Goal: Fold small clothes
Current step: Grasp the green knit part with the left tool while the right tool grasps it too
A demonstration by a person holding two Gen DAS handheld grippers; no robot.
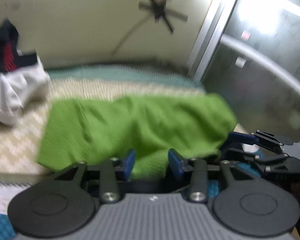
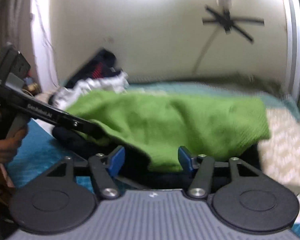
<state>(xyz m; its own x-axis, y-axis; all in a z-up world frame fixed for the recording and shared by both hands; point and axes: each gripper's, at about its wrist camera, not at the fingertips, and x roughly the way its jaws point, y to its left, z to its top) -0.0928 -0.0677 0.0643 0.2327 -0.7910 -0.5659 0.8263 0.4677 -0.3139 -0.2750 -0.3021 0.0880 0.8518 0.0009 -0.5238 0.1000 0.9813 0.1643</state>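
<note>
Jaws part-open on left gripper and right gripper, gripping nothing | green garment lies folded on bed, near edge between jaws | back off level, avoid snagging cloth | unfolded pile beyond.

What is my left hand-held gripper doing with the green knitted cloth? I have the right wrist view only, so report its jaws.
Observer: In the left wrist view the left hand-held gripper has its blue pads apart. The green knitted cloth lies between them, unpinched.
Operator: Now say what stands past my right hand-held gripper.
Observer: A shiny grey metal cabinet rises close beside that end of the cloth.
</note>
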